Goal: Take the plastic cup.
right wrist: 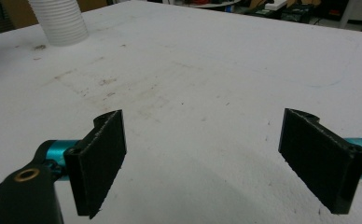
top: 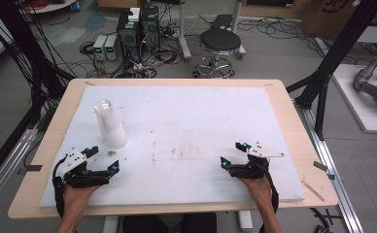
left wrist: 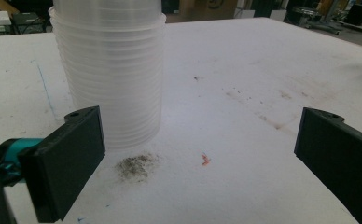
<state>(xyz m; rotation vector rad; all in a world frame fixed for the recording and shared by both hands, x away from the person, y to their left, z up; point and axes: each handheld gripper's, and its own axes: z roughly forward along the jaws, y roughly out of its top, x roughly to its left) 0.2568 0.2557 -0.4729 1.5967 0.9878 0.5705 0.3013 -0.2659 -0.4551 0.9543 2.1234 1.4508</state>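
Observation:
A stack of clear plastic cups (top: 110,124) stands upside down on the left part of the white board (top: 186,111). My left gripper (top: 102,159) rests near the board's front left, just in front of the stack, jaws wide apart and empty. In the left gripper view the cup stack (left wrist: 114,70) rises close ahead, slightly left of the gap between the jaws. My right gripper (top: 233,154) sits at the front right, open with nothing between its jaws. From the right gripper view the cup stack (right wrist: 60,21) appears far off at the upper left.
The white board lies on a wooden table (top: 293,126). Dirt smudges (left wrist: 135,165) mark the board near the cups and its middle (top: 177,150). A stool (top: 219,46), computers (top: 138,29) and cables stand on the floor beyond the table.

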